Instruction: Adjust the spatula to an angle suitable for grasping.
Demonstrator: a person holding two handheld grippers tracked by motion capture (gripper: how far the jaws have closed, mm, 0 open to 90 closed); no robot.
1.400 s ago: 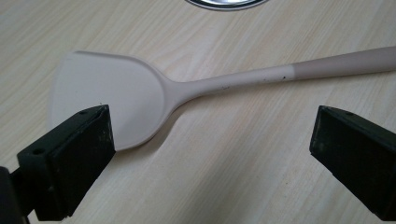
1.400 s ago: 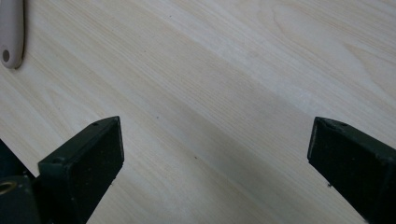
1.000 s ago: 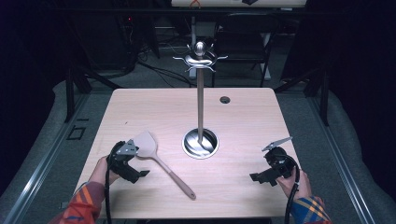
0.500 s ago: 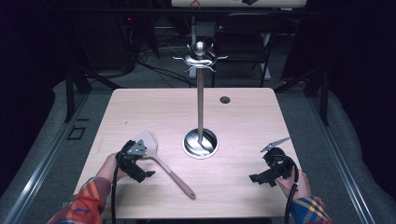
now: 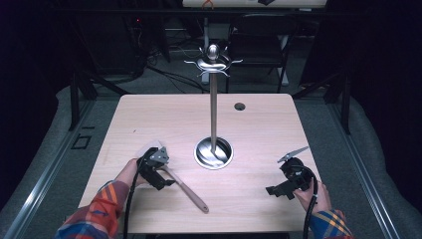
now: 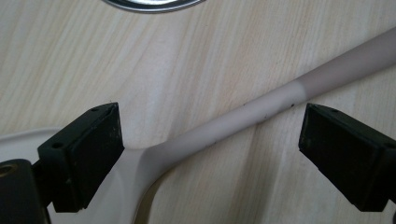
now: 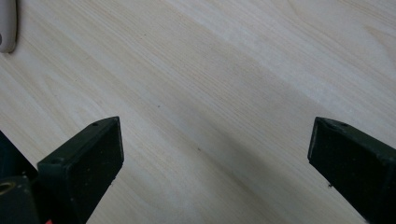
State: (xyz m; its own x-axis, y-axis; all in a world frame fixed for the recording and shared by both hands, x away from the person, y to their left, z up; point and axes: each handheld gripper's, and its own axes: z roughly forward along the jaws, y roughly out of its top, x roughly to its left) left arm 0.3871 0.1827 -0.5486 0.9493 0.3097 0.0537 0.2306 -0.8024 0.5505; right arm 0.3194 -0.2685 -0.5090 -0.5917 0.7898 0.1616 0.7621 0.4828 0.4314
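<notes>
Both tongs spread: left tongs [image 6: 210, 140] closing astride spatula [image 6: 261, 109], right tongs [image 7: 215, 154] over bare table [image 7: 224, 70].

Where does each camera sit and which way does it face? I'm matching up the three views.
High view: above the person's side, facing forward and down on the table; both forearms, left tongs and right tongs show.
Left gripper view: rides the left tongs, looking down between open jaws at the spatula.
Right gripper view: rides the right tongs, facing bare tabletop between open jaws.
Shared: the high and left gripper views both show the spatula and the metal stand's base.
</notes>
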